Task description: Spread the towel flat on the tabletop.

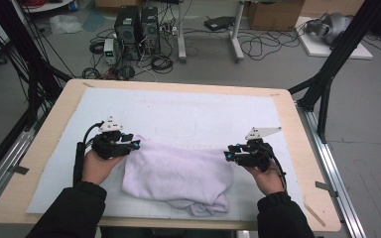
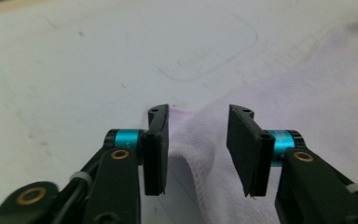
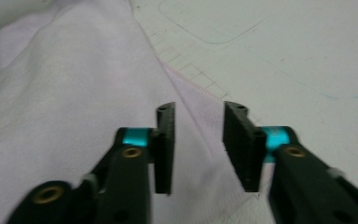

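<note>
A pale lilac towel (image 1: pixel 178 176) lies folded and rumpled on the white mat, near the front of the table. My left gripper (image 1: pixel 135 144) is at the towel's far left corner, open. In the left gripper view that corner (image 2: pixel 193 135) rises between the two jaws, which stand apart around it. My right gripper (image 1: pixel 227 155) is at the towel's far right corner, also open. In the right gripper view the towel's stitched edge (image 3: pixel 200 116) runs between the parted jaws. A hand holds each gripper from below.
A white mat (image 1: pixel 178 111) covers most of the wooden table (image 1: pixel 297 129); a faint rounded rectangle outline (image 1: pixel 176 126) is drawn on it behind the towel. Black frame posts (image 1: pixel 327 79) flank the table. Computers and cables (image 1: pixel 136 37) sit on the floor beyond.
</note>
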The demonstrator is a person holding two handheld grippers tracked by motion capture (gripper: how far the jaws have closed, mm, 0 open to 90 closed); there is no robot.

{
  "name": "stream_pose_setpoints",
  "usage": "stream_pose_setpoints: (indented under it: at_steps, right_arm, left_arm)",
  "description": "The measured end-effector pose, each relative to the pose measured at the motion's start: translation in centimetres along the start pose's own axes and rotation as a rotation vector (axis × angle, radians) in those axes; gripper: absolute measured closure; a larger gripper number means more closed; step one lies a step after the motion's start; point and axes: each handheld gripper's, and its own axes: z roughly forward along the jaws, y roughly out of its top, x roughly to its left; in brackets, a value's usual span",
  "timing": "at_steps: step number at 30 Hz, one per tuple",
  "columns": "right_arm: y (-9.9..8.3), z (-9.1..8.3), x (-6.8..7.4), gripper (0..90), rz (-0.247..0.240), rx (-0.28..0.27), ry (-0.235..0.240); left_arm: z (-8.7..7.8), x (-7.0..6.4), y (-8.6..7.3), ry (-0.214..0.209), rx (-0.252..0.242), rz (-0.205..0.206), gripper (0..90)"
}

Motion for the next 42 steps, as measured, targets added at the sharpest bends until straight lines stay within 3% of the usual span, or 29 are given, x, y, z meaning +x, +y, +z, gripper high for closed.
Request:
stream_pose_setpoints:
  at_steps: [2, 5, 7, 9, 12, 14, 16, 19, 22, 27, 29, 32, 33, 34, 35, 37, 39, 41, 42]
  right_arm:
    - [0.0, 0.7, -0.2, 53.4, -0.008, 0.020, 0.024]
    - [-0.3, 2.1, -0.1, 49.8, -0.033, 0.103, 0.009]
    - [-1.0, 2.9, -0.3, 49.9, -0.042, 0.119, 0.007]
    - [-1.9, 3.8, -0.5, 51.7, -0.029, 0.157, 0.002]
    - [-2.0, 4.0, -0.3, 69.7, -0.024, 0.162, -0.027]
    - [-1.8, 4.3, 0.1, 83.8, -0.060, 0.172, -0.042]
    - [-1.6, 4.4, 0.0, 86.1, -0.036, 0.184, -0.012]
    - [-1.4, 3.9, -0.3, 86.6, -0.008, 0.156, 0.031]
    - [-0.7, 2.7, -0.6, 86.6, 0.005, 0.091, 0.041]
    - [2.0, 1.9, -1.7, 86.9, -0.020, 0.068, 0.022]
    - [4.3, 1.6, -2.7, 87.1, -0.035, 0.046, -0.017]
    - [8.8, 0.8, -4.9, 86.9, -0.043, -0.012, -0.090]
    - [10.3, 0.6, -5.7, 82.6, -0.027, -0.047, -0.122]
    - [11.5, 0.3, -6.3, 69.6, -0.012, -0.076, -0.178]
    - [12.3, 0.2, -7.0, 66.9, 0.008, -0.097, -0.212]
    - [12.3, 0.1, -7.8, 63.8, 0.059, -0.144, -0.185]
    - [11.4, 0.6, -7.8, 61.5, 0.064, -0.126, -0.155]
    - [10.2, 1.2, -7.2, 59.1, 0.045, -0.069, -0.132]
    - [9.4, 1.3, -6.8, 58.7, 0.037, -0.072, -0.119]
  left_arm:
    - [0.5, 0.0, -0.9, -0.029, 0.040, -0.003, 54.6]
    - [1.3, 0.3, -2.0, -0.036, 0.094, -0.012, 54.5]
    - [1.7, 0.5, -2.2, -0.048, 0.130, -0.020, 56.1]
    - [1.9, 0.4, -2.2, -0.055, 0.136, -0.006, 66.1]
    - [2.2, 0.3, -2.2, -0.086, 0.146, -0.008, 78.4]
    - [2.2, 0.2, -2.1, -0.078, 0.151, 0.010, 81.5]
    - [1.9, 0.4, -2.0, -0.081, 0.137, -0.006, 81.9]
    - [0.9, 1.1, -1.6, -0.112, 0.082, -0.033, 81.6]
    - [-0.3, 1.8, -0.5, -0.095, 0.050, -0.023, 81.8]
    - [-0.9, 3.0, 2.3, -0.010, -0.016, 0.000, 82.0]
    - [-0.7, 3.8, 4.5, 0.037, -0.044, 0.002, 82.3]
    - [-0.8, 5.3, 9.4, 0.150, -0.153, -0.001, 79.3]
    - [-0.9, 5.6, 10.8, 0.213, -0.174, -0.002, 70.5]
    - [-0.8, 5.9, 11.7, 0.237, -0.178, -0.024, 60.8]
    - [-0.9, 6.2, 12.1, 0.218, -0.180, -0.047, 58.7]
    - [-0.9, 6.2, 12.0, 0.195, -0.175, -0.046, 57.2]
    - [-0.6, 6.0, 10.8, 0.160, -0.149, -0.032, 56.2]
    - [-0.2, 5.9, 9.3, 0.146, -0.119, -0.048, 54.2]
    - [-0.1, 5.7, 8.5, 0.117, -0.113, -0.055, 53.1]
